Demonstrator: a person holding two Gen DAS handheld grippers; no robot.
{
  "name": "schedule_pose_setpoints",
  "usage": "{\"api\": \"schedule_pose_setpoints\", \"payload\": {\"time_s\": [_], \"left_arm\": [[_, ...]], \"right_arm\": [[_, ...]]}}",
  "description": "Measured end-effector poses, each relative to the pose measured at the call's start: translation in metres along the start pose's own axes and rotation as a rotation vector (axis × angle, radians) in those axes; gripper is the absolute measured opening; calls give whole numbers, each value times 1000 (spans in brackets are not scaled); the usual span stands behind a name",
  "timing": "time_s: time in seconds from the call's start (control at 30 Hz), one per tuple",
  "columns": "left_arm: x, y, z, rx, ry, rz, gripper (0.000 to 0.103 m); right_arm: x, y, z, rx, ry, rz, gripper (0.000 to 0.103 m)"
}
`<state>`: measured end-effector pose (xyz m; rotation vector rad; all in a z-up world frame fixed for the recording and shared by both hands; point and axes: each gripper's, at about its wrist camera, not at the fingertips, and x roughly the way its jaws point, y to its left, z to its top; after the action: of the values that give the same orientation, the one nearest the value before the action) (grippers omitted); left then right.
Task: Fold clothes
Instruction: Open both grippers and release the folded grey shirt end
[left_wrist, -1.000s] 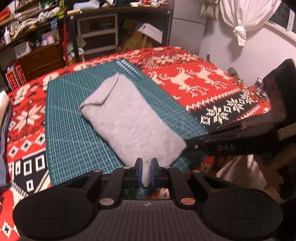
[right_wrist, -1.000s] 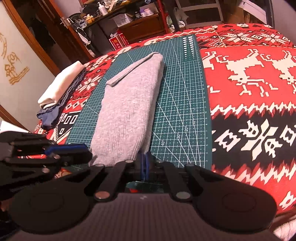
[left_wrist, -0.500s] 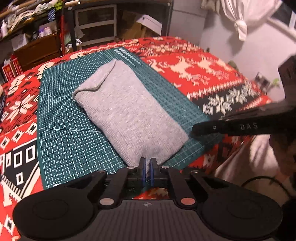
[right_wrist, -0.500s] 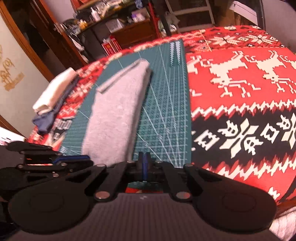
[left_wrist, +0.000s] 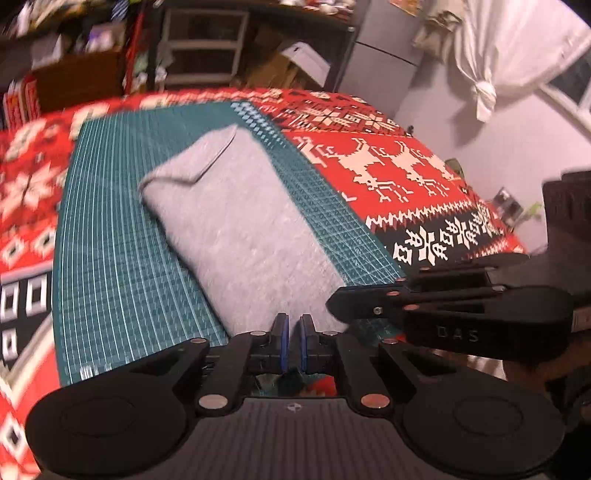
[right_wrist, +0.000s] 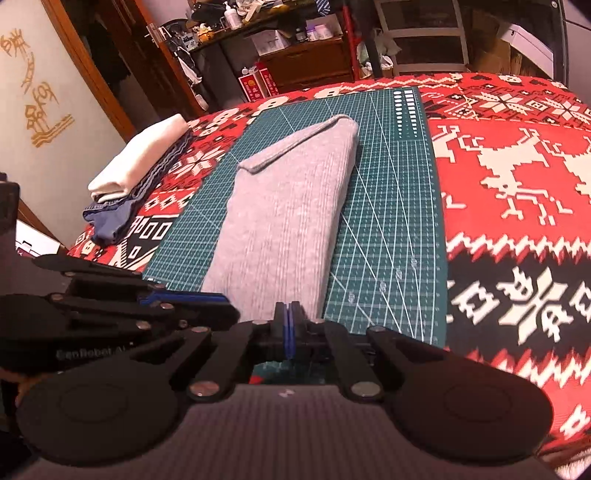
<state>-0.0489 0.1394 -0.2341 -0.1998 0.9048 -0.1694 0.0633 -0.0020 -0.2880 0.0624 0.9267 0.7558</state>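
- Right now your left tongs show a narrow gap between the blue pads, and the near edge of the grey garment sits right at their tips; whether cloth is nipped between them you cannot tell.
- Your right tongs are pressed together, pads touching, at the same near edge; any cloth caught between them is hidden.
- The garment lies on the green mat, folded into a long narrow strip with a loose flap at its far end.
- Its long axis runs straight away from you, so both tongs meet it at the near short end: left at the left corner, right at the right corner, about equally close.
- If another fold is wanted, it would likely carry this near end towards the far end; the strip could equally be in its final shape, and the pictures do not settle that.
- Only the right view shows the stack of folded clothes, white over blue, lying on the red blanket left of the mat.
- Only the left view shows the tied curtain on the wall to the right.
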Motion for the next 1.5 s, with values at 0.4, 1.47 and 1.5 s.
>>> {"api": "schedule_pose_setpoints", "payload": {"time_s": [0.4, 1.47, 1.5], "left_arm": [[-5, 20, -6, -111, 19, -27, 26], [-43, 34, -25, -188, 23, -31, 30], [-47, 35, -23, -179, 8, -9, 34]], "right_arm": [[-18, 8, 8, -21, 21, -78, 25], [-31, 18, -2, -14, 67, -93, 30], [-32, 17, 1, -21, 62, -110, 37]]}}
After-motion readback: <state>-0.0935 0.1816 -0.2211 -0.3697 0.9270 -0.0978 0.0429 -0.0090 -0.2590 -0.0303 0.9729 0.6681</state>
